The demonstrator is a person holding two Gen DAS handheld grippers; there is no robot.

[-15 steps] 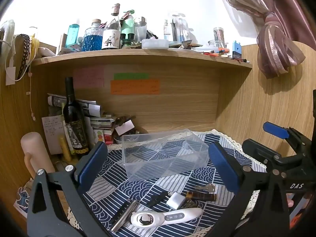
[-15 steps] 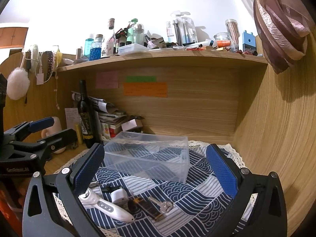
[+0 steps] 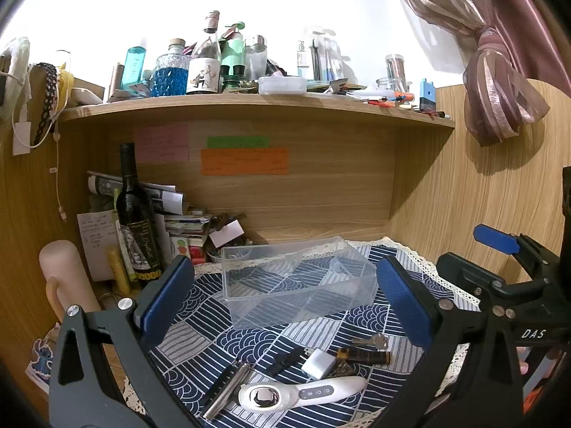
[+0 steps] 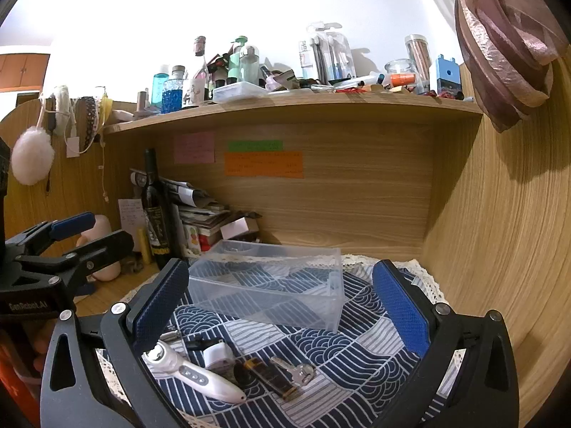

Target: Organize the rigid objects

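A clear plastic divided box (image 3: 296, 281) (image 4: 271, 285) stands empty on a blue patterned cloth (image 3: 200, 324). In front of it lie a white handheld device (image 3: 303, 392) (image 4: 192, 374), a white charger cube (image 3: 318, 363) (image 4: 218, 355), a dark brown lighter (image 3: 364, 355) (image 4: 271, 378), a key (image 3: 373, 340) (image 4: 296, 369) and a metal comb (image 3: 226, 388). My left gripper (image 3: 285, 306) is open and empty, above the objects. My right gripper (image 4: 278, 306) is open and empty, to its right.
A wine bottle (image 3: 137, 221), stacked papers and a pink mug (image 3: 64, 278) crowd the desk's left back corner. A cluttered shelf (image 3: 249, 107) overhangs the desk. A wooden wall (image 4: 499, 249) closes the right side.
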